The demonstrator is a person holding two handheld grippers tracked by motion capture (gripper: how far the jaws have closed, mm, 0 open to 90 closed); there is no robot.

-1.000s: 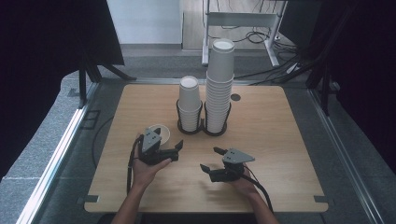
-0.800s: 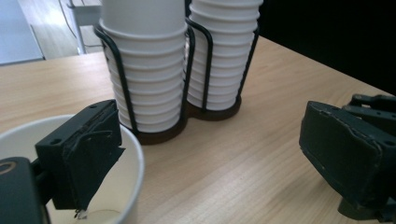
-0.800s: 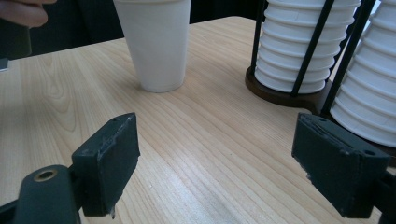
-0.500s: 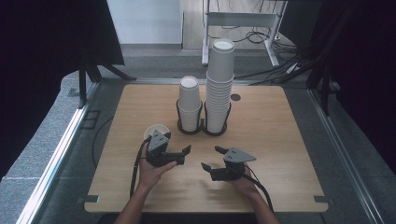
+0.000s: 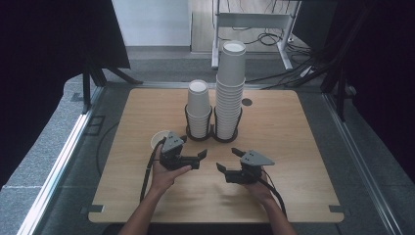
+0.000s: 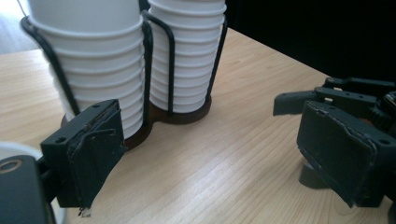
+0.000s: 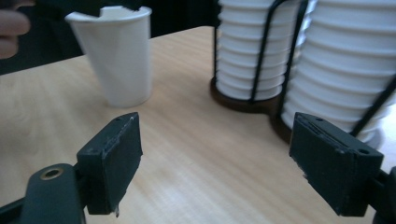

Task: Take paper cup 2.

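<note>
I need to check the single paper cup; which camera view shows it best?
The right gripper view: the single cup stands upright and whole on the table. The high view shows its rim behind the left gripper; the left gripper view shows a sliver of rim.

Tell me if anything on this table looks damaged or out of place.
The single paper cup standing loose on the table, apart from the wire cup holder, has a notched, torn-looking rim. The stacked cups look tidy.
</note>
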